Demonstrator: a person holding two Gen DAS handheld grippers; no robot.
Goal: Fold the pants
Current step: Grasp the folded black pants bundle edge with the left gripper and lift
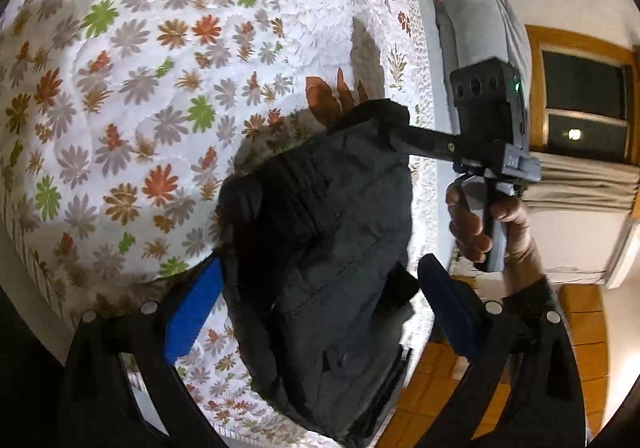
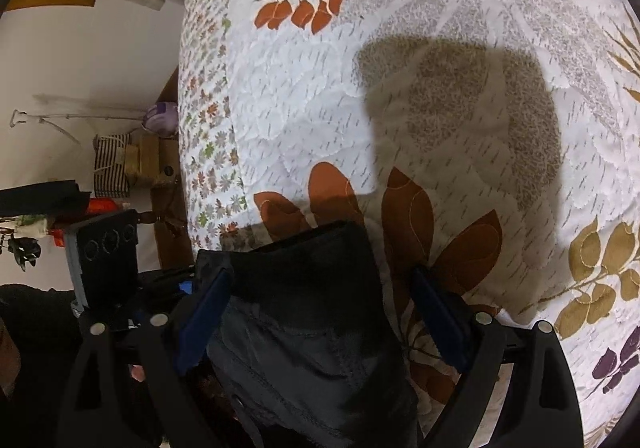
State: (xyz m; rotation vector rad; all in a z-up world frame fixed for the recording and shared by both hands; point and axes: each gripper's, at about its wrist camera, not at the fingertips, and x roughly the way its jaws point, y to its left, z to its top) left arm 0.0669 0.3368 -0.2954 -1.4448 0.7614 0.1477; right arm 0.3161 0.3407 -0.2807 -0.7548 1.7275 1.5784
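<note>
Dark grey-black pants [image 1: 320, 248] lie folded in a bundle on a floral bedspread [image 1: 140, 87] near the bed's edge. My left gripper [image 1: 320, 308] is open, its blue-padded fingers [image 1: 192, 308] either side of the bundle. In the right wrist view the pants [image 2: 304, 328] lie between the fingers of my right gripper [image 2: 320, 320], which is open; the fabric touches the left pad [image 2: 204, 320]. The right gripper also shows in the left wrist view [image 1: 396, 131], its tips at the bundle's far end.
The bedspread [image 2: 440, 87] stretches ahead with shadows on it. Grey bedding [image 1: 480, 15] lies along the bed's far side. A wooden floor [image 1: 560, 328] and a window [image 1: 584, 95] are to the right. Boxes and a striped bag [image 2: 116, 163] stand beside the bed.
</note>
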